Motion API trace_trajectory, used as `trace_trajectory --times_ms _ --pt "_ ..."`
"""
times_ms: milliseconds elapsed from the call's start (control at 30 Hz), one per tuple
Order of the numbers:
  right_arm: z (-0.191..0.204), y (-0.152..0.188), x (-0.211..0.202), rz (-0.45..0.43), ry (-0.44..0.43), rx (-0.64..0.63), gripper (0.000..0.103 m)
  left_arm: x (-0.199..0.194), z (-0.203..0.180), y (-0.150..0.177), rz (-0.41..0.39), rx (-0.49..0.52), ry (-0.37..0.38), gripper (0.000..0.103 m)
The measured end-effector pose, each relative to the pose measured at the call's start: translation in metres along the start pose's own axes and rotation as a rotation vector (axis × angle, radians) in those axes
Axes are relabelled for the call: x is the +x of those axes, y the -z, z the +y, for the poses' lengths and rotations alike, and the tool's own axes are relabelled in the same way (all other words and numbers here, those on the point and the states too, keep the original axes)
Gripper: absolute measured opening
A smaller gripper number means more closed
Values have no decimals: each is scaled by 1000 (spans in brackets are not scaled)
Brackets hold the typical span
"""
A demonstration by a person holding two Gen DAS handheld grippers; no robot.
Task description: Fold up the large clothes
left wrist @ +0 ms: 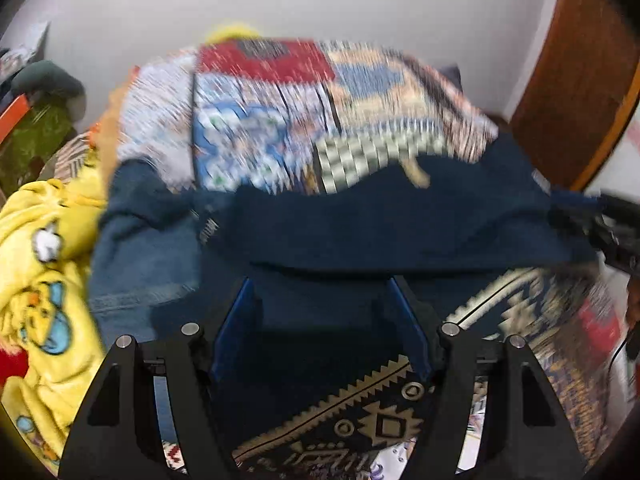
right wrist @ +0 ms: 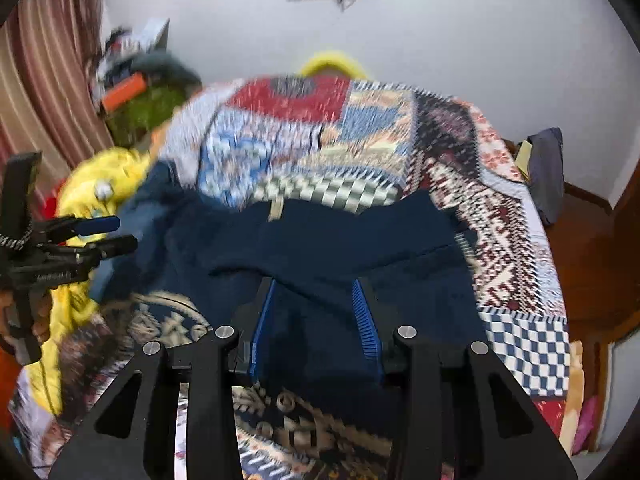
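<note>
A dark navy garment (left wrist: 380,220) (right wrist: 340,240) lies folded across a patchwork bedspread (left wrist: 260,120) (right wrist: 320,140), blurred in both views. My left gripper (left wrist: 320,280) hovers over the garment's near edge. It is open, with a wide gap between its blue pads (left wrist: 240,312) and only cloth lying below. My right gripper (right wrist: 315,282) is also open over the same garment, with a narrower gap and nothing pinched. Each gripper shows in the other's view: the left gripper (right wrist: 114,234) at the garment's left end, the right gripper (left wrist: 588,204) at its right end.
A yellow cartoon-print garment (left wrist: 40,280) (right wrist: 108,168) and a blue denim piece (left wrist: 140,256) lie heaped to the left. A dark patterned cloth (left wrist: 360,420) (right wrist: 304,420) covers the near bed. Striped curtain (right wrist: 44,80) at left, white wall behind, wooden floor (right wrist: 592,248) to the right.
</note>
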State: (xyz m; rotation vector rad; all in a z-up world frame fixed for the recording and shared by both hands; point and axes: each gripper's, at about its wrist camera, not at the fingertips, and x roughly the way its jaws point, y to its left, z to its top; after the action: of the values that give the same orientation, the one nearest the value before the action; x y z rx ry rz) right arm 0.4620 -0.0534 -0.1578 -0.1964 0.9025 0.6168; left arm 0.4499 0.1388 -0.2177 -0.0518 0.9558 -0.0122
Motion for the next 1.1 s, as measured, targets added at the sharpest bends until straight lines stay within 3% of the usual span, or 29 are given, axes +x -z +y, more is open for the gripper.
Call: trace_trajectory --times_ms 100,267,333,400,467,500,600,667,833,900,1100 --pt "-4 -8 40 76 53 -11 36 29 -6 7 34 25 -34 68" --pt "-31 -25 62 67 144 28 39 53 12 7 19 -16 -50 76" --pt "-49 -31 69 71 244 52 39 55 22 6 7 -31 -76 77" --pt "-66 -31 73 89 276 90 39 53 31 7 -13 -37 -172 77" --pt "-88 -27 70 94 242 169 39 55 47 12 -5 -41 -309 77" --pt "-98 -23 65 87 253 206 39 58 52 16 4 -40 -329 77" --pt "-113 -8 48 79 283 247 40 49 80 30 16 -114 -253 77" --pt "-119 6 29 64 252 273 40 30 90 39 -5 -164 -204 77" --pt "-109 30 -22 14 234 262 42 -18 87 56 -57 -163 -233 77" --pt "-98 37 -43 -15 219 240 42 -37 83 62 -77 -174 -208 77" --pt "-74 50 -84 -74 127 240 46 -80 71 83 -114 -323 68 77"
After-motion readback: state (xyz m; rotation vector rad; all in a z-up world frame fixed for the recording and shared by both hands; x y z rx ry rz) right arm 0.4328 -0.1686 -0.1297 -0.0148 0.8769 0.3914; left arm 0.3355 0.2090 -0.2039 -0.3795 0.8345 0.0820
